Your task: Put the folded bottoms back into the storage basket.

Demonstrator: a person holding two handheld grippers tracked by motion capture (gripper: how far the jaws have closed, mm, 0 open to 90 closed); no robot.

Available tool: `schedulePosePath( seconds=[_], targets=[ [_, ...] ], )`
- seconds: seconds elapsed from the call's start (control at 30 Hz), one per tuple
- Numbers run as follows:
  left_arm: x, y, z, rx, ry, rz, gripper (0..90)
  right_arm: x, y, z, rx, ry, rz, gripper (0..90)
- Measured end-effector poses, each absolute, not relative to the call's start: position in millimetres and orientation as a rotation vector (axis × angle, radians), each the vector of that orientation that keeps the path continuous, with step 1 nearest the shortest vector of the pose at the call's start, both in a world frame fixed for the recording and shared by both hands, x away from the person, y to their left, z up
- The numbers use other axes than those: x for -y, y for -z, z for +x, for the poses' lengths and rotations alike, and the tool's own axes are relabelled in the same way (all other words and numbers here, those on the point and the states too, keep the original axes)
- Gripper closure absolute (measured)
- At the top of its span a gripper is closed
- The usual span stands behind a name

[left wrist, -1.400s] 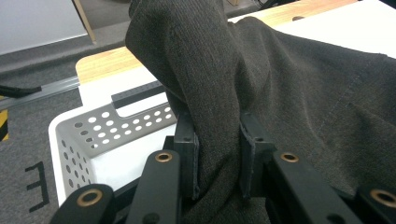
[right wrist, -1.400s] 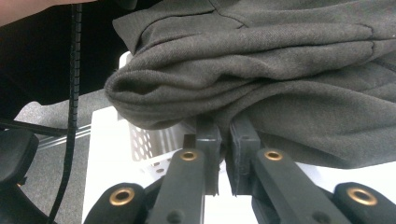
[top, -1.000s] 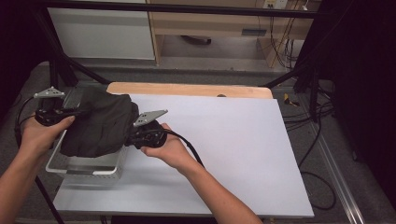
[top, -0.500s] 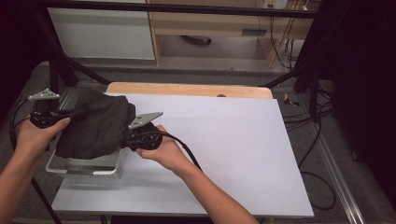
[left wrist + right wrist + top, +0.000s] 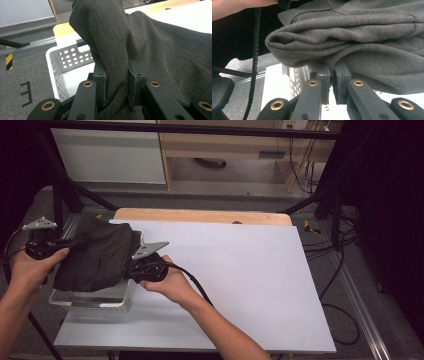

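A dark grey folded garment (image 5: 97, 255) hangs between my two grippers above a white perforated basket (image 5: 97, 301) at the table's left edge. My left gripper (image 5: 67, 244) holds the garment's left side; in the left gripper view its jaws are clamped on a thick fold of the garment (image 5: 150, 50), with my left gripper (image 5: 117, 86) above the basket's (image 5: 63, 62) open corner. My right gripper (image 5: 131, 270) grips the garment's right edge. The right gripper view has my right gripper (image 5: 331, 77) pinching a thin layer of the garment (image 5: 362, 32), with the basket (image 5: 298, 73) below.
The basket sits at the front left corner of a white tabletop (image 5: 250, 280). A wooden board edge (image 5: 200, 215) runs along the far side. Black frame poles (image 5: 65, 190) and cables (image 5: 340, 270) stand around the table. A cable (image 5: 197, 287) trails from the right gripper over my forearm.
Both grippers and the garment have shifted slightly left and lowered over the basket. The garment hangs more bunched between them.
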State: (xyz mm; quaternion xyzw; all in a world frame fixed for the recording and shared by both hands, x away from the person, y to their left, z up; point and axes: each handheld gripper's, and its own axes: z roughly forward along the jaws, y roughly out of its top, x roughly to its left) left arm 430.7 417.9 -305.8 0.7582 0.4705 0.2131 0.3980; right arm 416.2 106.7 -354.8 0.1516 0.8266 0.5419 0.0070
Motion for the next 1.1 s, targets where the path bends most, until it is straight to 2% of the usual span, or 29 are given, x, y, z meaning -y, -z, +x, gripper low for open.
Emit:
schedulePosePath(
  seconds=[1.1],
  targets=[
    [-434.1,312.1,425.5,-1.216,-0.560,1.911,72.2,-126.3,366.2,416.0,-2.606,-1.705,0.475,84.9]
  ],
)
